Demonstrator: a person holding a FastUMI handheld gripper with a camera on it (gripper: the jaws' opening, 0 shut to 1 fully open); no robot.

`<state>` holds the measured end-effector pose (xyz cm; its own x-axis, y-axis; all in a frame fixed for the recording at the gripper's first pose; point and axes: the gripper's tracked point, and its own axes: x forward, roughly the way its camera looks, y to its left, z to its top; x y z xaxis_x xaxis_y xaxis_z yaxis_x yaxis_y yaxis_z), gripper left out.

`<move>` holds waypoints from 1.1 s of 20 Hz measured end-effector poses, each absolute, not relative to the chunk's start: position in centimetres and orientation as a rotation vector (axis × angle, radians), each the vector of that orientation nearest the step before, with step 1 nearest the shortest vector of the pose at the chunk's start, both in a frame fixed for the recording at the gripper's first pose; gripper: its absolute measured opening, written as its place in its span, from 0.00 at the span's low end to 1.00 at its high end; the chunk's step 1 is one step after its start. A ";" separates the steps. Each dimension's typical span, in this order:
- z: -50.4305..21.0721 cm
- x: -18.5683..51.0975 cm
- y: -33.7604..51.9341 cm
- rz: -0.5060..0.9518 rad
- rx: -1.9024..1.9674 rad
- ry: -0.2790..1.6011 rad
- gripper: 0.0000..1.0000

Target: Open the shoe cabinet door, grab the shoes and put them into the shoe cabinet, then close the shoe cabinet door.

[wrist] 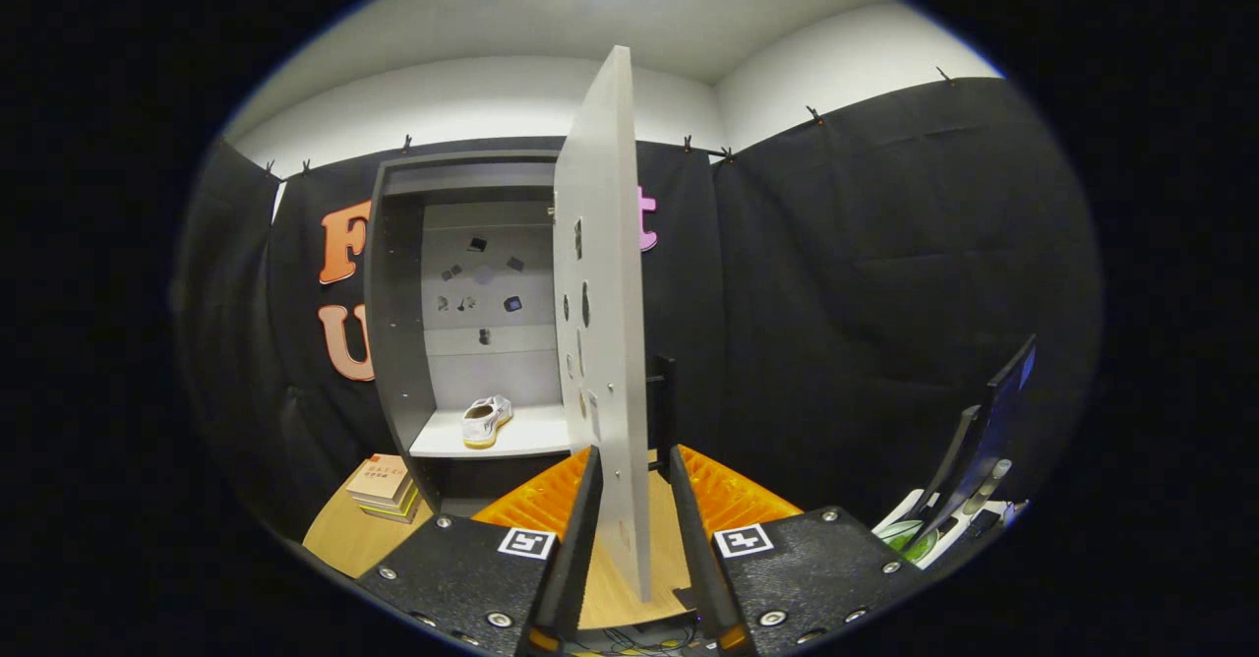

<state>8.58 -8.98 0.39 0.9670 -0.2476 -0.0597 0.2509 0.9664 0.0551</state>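
Between claw (634, 470) fingers, cabinet door (602, 323) edge-on.

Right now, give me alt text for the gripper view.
The open cabinet door stands edge-on between the gripper fingers, which straddle it without visibly pressing. Beyond, a white shoe rests on the shoe cabinet shelf, with books stacked beside the cabinet's base.

No legible text; faint, unreadable print on the stacked books (384, 485).
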 end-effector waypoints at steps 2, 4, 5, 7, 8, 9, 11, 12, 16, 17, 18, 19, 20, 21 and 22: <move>0.0 9.2 -10.0 -0.259 0.067 0.061 0.45; -0.5 10.4 -10.8 -0.262 0.070 0.069 0.46; -0.5 10.9 -11.2 -0.259 0.073 0.071 0.46; -0.7 11.5 -12.4 -0.262 0.078 0.074 0.46; -0.8 12.0 -12.8 -0.262 0.079 0.076 0.46; -1.0 12.5 -13.2 -0.262 0.082 0.077 0.46; -1.1 13.4 -13.8 -0.250 0.093 0.079 0.47; -1.0 14.0 -14.2 -0.247 0.096 0.077 0.48; -1.5 16.5 -14.6 -0.230 0.107 0.084 0.50; -1.3 16.6 -14.3 -0.214 0.116 0.081 0.51; -1.3 16.7 -14.4 -0.207 0.122 0.087 0.52; -1.5 16.6 -14.7 -0.205 0.117 0.086 0.52; -1.6 16.2 -14.9 -0.206 0.118 0.089 0.54; -1.5 16.5 -14.8 -0.210 0.122 0.084 0.56; -1.5 16.5 -14.8 -0.209 0.119 0.080 0.59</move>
